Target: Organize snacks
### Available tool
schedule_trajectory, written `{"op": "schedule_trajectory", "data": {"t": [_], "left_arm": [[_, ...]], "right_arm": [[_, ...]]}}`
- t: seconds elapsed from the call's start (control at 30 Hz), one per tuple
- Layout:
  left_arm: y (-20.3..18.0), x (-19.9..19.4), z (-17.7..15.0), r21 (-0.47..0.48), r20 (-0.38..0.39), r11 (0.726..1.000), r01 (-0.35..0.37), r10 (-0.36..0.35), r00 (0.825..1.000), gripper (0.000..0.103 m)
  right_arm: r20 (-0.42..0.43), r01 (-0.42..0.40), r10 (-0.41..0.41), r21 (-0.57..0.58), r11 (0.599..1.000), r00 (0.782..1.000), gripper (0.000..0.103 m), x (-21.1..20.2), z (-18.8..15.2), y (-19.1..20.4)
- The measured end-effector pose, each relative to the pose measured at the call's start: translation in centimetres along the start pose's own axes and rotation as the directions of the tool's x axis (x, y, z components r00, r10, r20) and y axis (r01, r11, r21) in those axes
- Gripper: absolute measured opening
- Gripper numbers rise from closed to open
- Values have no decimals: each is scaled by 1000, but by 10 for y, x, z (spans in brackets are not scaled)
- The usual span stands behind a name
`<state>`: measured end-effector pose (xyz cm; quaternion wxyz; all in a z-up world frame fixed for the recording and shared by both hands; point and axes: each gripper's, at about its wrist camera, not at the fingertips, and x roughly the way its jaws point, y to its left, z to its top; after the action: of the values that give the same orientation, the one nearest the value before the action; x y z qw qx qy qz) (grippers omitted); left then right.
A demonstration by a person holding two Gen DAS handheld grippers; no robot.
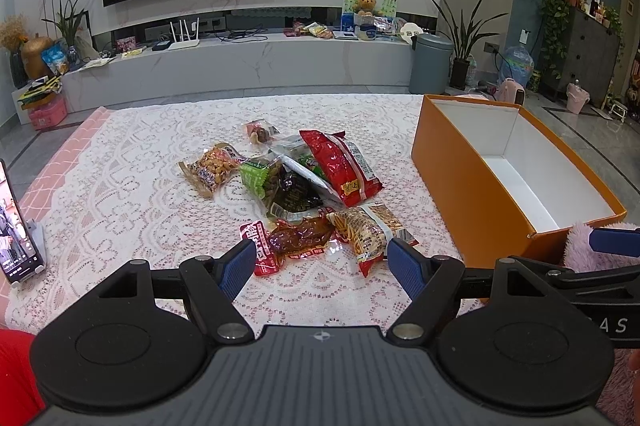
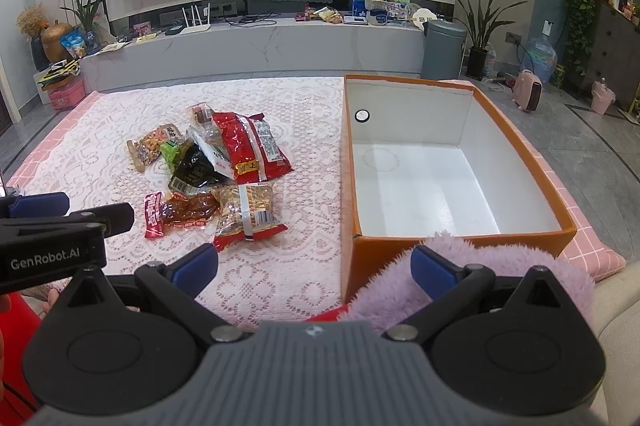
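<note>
Snacks (image 1: pixel 304 182) piled ahead of left hand-held gripper (image 1: pixel 322 258) | jaws spread, empty

The snack packets (image 1: pixel 304 186) are glossy, crinkled plastic film lying on a white openwork lace cloth (image 1: pixel 120 186). The orange box (image 2: pixel 460 162) looks like matt cardboard with a smooth white inside. Fluffy lilac fabric (image 2: pixel 472 266) lies at its near wall.

Phone (image 1: pixel 18 226) cut off at the left edge; green packet (image 1: pixel 260 178) half buried under the dark packet (image 1: pixel 294 194); labels too small to read.
</note>
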<state>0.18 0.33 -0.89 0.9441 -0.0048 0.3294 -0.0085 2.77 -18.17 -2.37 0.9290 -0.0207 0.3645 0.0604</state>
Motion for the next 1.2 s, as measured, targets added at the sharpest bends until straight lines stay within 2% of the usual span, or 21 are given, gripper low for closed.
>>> {"op": "schedule_trajectory", "data": {"t": [0.3, 0.37, 0.43, 0.57, 0.63, 0.7, 0.77, 0.9, 1.03, 1.2], "left_arm": [[4, 2, -4, -18, -11, 1000, 18, -18, 1000, 87], [9, 6, -4, -38, -32, 999, 37, -38, 999, 83], [16, 9, -4, -61, -50, 996, 59, -63, 997, 73], [29, 15, -2, -92, -68, 993, 72, -78, 995, 63], [35, 18, 1, -96, -73, 992, 82, -89, 993, 59], [40, 24, 5, -90, -87, 992, 91, -99, 991, 59], [43, 32, 9, -61, -105, 994, 91, -97, 990, 60], [49, 45, 20, 4, -125, 996, 85, -84, 989, 74], [57, 64, 32, 60, -143, 992, 108, -99, 985, 78], [63, 94, 40, 189, -189, 959, 212, -176, 966, 82]], "right_arm": [[6, -7, 7, -6, 1000, 1000, 100, 2, -1, 2], [24, -17, 17, -7, 1000, 1000, 100, 2, -2, 3], [56, -32, 32, -13, 999, 998, 99, 2, -3, 5], [110, -51, 56, -48, 998, 992, 77, 2, -2, 15], [108, -65, 72, -65, 996, 992, 74, 7, 1, 20], [100, -95, 103, -77, 992, 990, 63, 15, 4, 26], [77, -127, 133, -82, 989, 988, 62, 25, 8, 32], [23, -163, 166, -92, 982, 986, 64, 51, 20, 44], [-47, -198, 194, -123, 972, 980, 68, 81, 31, 55], [-125, -216, 201, -123, 969, 972, 72, 114, 42, 58]]}}
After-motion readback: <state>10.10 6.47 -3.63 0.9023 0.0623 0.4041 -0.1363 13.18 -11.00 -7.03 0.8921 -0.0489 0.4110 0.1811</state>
